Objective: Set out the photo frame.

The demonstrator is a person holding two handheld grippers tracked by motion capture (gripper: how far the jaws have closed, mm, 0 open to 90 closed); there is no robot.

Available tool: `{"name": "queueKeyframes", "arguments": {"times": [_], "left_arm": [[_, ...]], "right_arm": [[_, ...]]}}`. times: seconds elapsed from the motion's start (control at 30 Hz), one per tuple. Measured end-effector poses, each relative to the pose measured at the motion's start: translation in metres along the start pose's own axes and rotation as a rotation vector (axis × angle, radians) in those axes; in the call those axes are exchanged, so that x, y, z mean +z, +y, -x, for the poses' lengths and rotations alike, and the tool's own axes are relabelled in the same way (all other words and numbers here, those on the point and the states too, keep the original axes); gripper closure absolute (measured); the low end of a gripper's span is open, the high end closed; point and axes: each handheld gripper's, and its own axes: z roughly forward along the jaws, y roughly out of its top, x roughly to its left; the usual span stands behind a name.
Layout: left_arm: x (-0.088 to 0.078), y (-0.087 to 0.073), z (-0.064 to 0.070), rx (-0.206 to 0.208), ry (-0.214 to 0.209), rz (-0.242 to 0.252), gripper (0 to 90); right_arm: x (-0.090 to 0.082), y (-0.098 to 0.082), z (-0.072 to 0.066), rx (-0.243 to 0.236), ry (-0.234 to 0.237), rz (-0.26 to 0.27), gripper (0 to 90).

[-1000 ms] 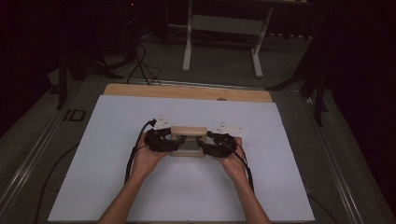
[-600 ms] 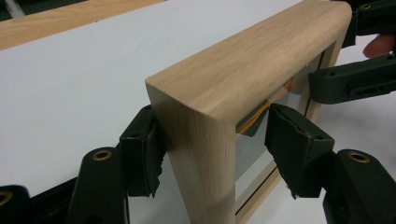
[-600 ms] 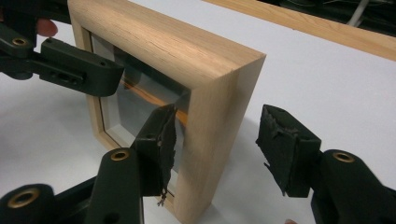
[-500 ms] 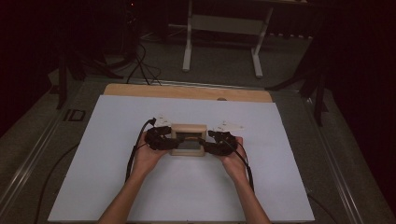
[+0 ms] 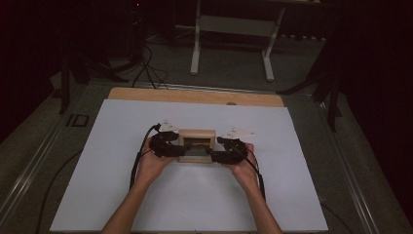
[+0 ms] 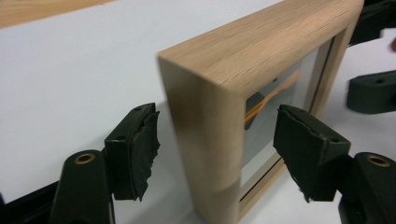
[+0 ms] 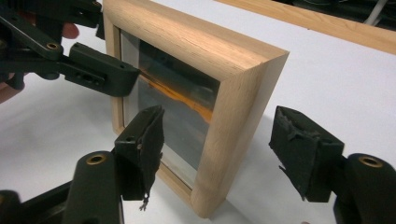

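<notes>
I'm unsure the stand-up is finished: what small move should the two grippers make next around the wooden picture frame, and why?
Probably draw both straight back. The light wooden picture frame stands upright on the white table sheet; the left gripper and right gripper have just been opening, pads clear of its side edges.

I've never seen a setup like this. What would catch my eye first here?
Probably the small wooden picture frame standing upright in the middle of the white table, with a hand at each side. The left tongs and right tongs each straddle a side edge of it; their jaws have just been opening and stand clear of the wood.
</notes>
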Motion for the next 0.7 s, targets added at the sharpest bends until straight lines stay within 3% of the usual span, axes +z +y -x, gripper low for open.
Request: {"name": "queueKeyframes", "arguments": {"times": [0.2, 0.7], "left_arm": [[-0.020, -0.006, -0.001, 0.005, 0.020, 0.020, 30.1], [-0.063, -0.030, -0.006, 0.004, 0.068, 0.057, 30.7]], "right_arm": [[-0.012, -0.001, -0.001, -0.001, -0.001, 0.015, 33.1], [-0.042, -0.014, 0.007, -0.019, -0.048, -0.011, 32.9]]}}
